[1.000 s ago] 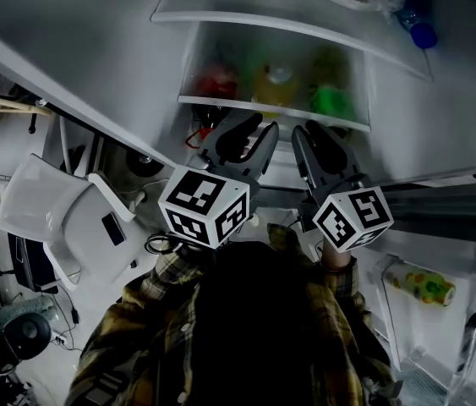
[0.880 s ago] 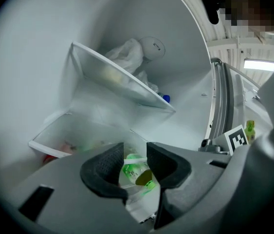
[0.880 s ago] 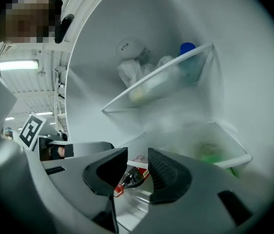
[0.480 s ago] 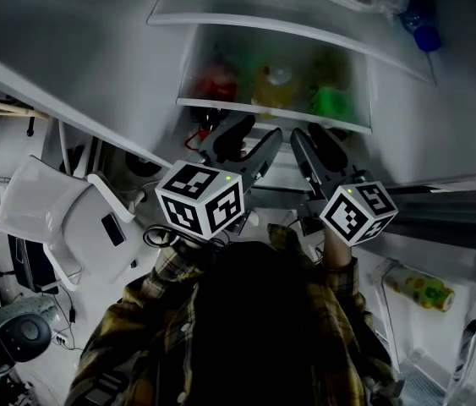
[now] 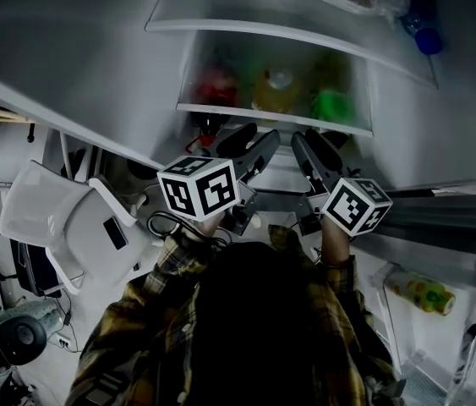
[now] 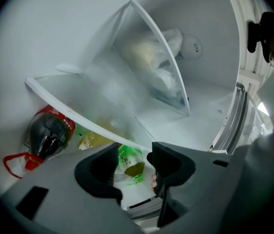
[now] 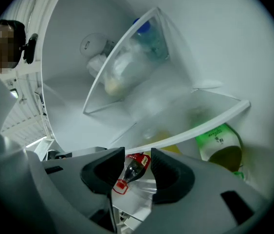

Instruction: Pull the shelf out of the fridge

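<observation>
- Fridge [image 5: 407, 117]: open and fills the head view from 10 to 2 o'clock, with its door compartments at 4 o'clock.
- Shirt [image 5: 136, 345]: the person's plaid shirt, at 6 o'clock in the head view. Both sleeves reach toward 12 o'clock, into the fridge opening.
- Chair [image 5: 60, 218]: white, at 9 o'clock and outside the fridge.
- Top shelf [image 5: 246, 27]: glass with a white rim, at 12 o'clock. It carries a clear bag and a blue-capped bottle.
- Shelf [image 5: 271, 115]: frosted glass with a white front rim, seated inside the fridge just under the top shelf and not yet pulled out. Both grippers lie at its 6 o'clock, close to the rim. No view shows either one touching it.
- Left gripper [image 5: 259, 135]: the jaws have just been opening and stand apart, with nothing between them. In the left gripper view the rim crosses just above the jaw tips, and the green bottle [image 6: 131, 163] shows well beyond the gap.
- Right gripper [image 5: 309, 138]: the jaws have just been opening and stand apart, with nothing between them. In the right gripper view the rim passes at 12 o'clock of the tips, and the cola bottle [image 7: 133, 168] shows well beyond the gap.
- Yellow bottle [image 5: 276, 87]: under the shelf and blurred by the glass. The cola bottle is at its 9 o'clock and the green bottle at its 3 o'clock.
- Door bottle [image 5: 419, 288]: lies in a door compartment at 4 o'clock.
</observation>
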`<state>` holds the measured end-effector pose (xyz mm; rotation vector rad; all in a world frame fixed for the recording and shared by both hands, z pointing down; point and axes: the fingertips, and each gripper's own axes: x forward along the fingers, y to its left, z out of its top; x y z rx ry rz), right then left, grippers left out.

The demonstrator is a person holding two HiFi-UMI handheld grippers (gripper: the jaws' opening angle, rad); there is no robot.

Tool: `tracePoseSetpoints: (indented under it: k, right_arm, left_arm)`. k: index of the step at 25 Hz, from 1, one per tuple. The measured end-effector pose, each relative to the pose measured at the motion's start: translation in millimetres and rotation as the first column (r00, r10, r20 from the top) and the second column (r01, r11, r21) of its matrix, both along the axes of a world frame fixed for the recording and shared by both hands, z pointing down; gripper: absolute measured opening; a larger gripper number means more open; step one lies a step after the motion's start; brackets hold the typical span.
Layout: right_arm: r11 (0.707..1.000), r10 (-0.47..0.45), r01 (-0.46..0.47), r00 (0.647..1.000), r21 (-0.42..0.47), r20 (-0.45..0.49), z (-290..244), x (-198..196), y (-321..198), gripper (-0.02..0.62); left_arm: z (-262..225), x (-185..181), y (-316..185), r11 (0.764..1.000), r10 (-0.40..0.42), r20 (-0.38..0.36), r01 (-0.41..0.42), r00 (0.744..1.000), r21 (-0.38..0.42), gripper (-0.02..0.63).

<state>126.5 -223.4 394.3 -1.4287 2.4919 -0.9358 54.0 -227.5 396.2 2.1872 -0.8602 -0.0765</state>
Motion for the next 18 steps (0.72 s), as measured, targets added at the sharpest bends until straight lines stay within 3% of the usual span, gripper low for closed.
tracePoseSetpoints:
  k: [8,18]
  right_arm:
    - [0.998,0.022,-0.014,0.987,-0.055,0.156,8.6,5.6,-9.7,0.158]
    - [0.995,0.038,-0.008,0.953,-0.102,0.3,14.7,8.4,-28.8,0.158]
  left_arm:
    - [9.6,3.5,-11.6,0.99,-0.014,-0.19,-0.014,0.982,-0.144,0.21]
    - [8.0,15.4,-27.4,0.976,-0.027,-0.312,-0.042,0.95,-0.212,0.21]
